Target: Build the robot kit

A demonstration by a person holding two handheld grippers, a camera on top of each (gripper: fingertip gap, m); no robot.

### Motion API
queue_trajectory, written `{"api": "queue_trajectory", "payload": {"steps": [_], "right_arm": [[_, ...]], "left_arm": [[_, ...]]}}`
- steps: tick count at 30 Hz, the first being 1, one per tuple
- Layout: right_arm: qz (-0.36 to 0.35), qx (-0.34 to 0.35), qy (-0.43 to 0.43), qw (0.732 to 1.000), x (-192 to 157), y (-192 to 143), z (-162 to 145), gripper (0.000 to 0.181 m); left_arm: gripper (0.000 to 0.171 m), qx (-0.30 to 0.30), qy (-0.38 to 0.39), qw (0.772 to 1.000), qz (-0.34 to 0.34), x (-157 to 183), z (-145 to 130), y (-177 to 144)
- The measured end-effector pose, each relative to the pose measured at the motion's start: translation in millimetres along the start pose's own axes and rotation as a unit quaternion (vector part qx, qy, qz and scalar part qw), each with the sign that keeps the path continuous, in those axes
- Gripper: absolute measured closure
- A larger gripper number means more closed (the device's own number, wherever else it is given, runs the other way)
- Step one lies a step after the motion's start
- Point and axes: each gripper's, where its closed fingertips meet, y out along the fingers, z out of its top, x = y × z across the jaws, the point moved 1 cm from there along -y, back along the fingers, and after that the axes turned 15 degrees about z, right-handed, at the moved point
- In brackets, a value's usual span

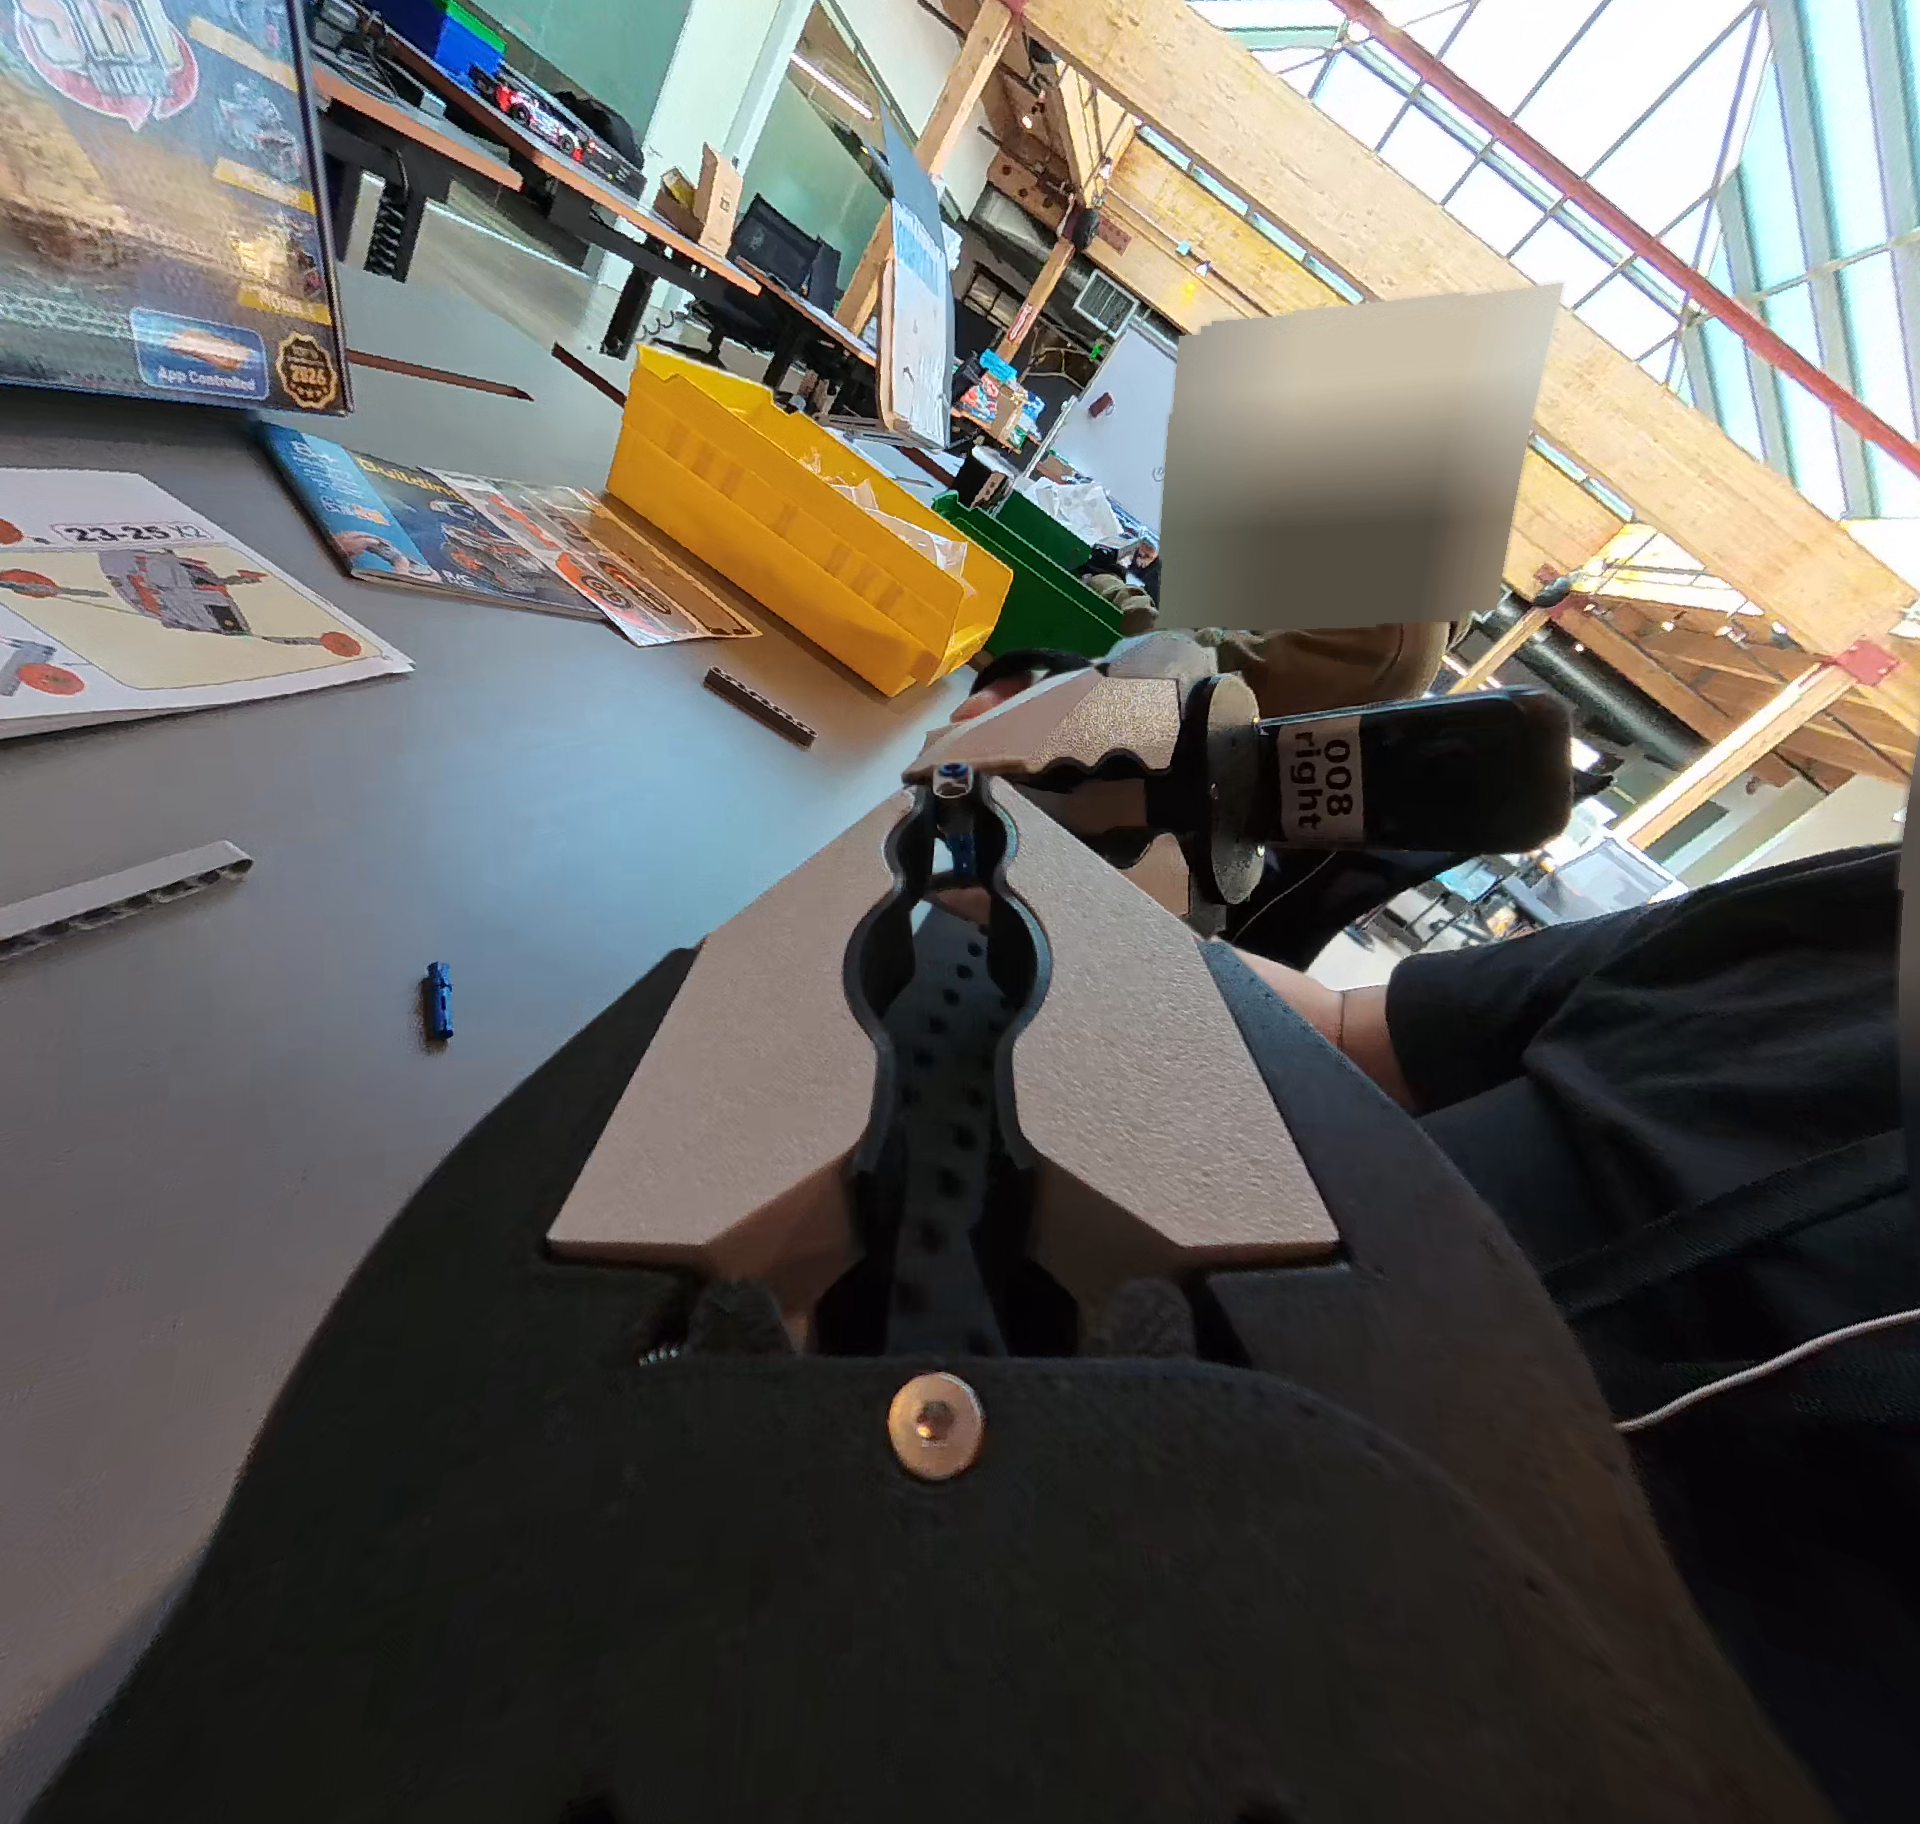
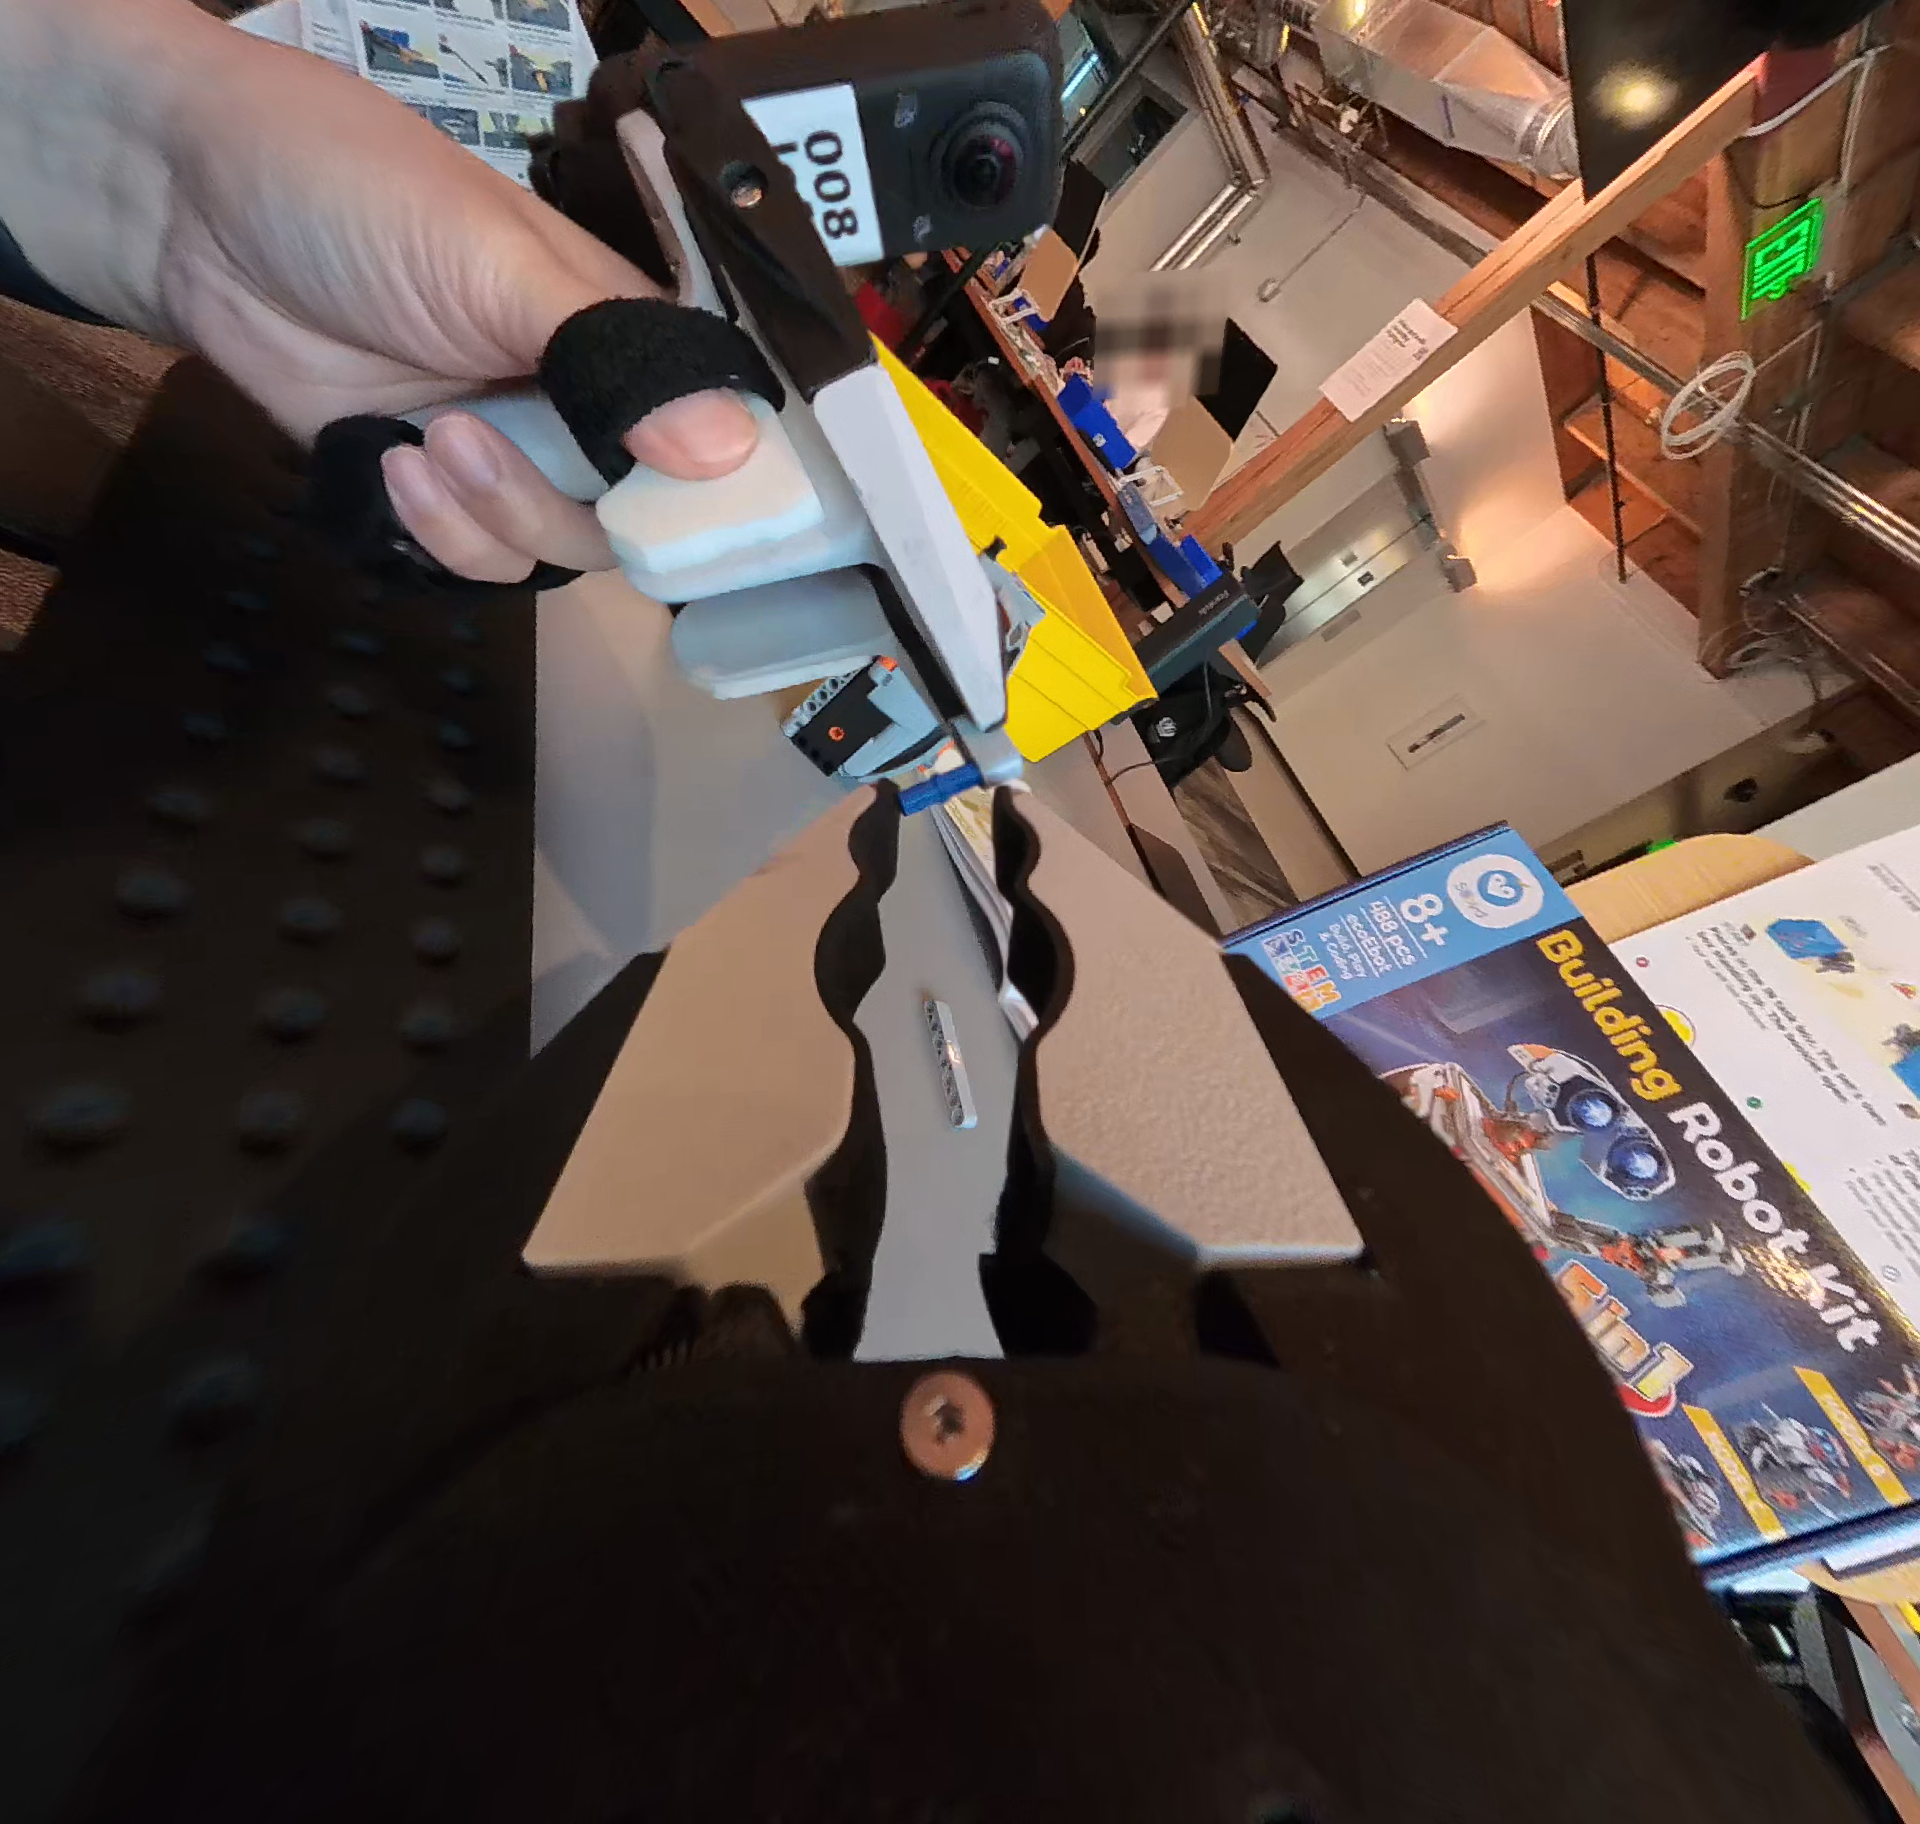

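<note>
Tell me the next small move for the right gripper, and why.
Probably a short push of the right gripper along the blue pin it pinches, toward the grey-and-black brick assembly clamped in the left gripper. Pin and assembly appear to touch; both grips look shut.

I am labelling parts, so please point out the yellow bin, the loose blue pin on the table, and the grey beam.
yellow bin (image 1: 790, 538): left wrist view, on its long side wall.
loose blue pin (image 1: 438, 1000): left wrist view, on its middle.
grey beam (image 1: 125, 896): left wrist view, on its holed side.

Bright skylight glare, fisheye-warped edges, dim warm right view
</note>
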Motion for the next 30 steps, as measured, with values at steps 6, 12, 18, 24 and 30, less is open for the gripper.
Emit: {"api": "queue_trajectory", "payload": {"steps": [6, 12, 18, 24, 30], "right_arm": [[-0.014, -0.010, 0.006, 1.000, 3.1, 0.0, 0.5, 0.156], [-0.002, -0.021, -0.009, 1.000, -1.8, 2.3, -1.2, 0.158], [-0.008, -0.018, 0.004, 1.000, 0.1, 1.5, -1.4, 0.158], [-0.006, -0.021, 0.007, 1.000, 0.0, 1.1, -2.7, 0.159], [0.005, -0.024, 0.014, 1.000, -1.6, 0.7, -4.2, 0.161]], "left_arm": [[0.166, -0.001, 0.011, 1.000, 0.019, -0.2, 0.3, 0.0], [0.166, -0.016, 0.011, 0.999, 0.025, -1.5, -3.9, 2.0], [0.166, -0.005, 0.007, 1.000, 0.027, -1.2, -2.6, 2.1], [0.166, -0.003, 0.010, 0.999, 0.031, -1.1, -2.6, 2.4], [0.166, -0.004, 0.014, 0.999, 0.035, -1.0, -4.0, 2.7]]}}
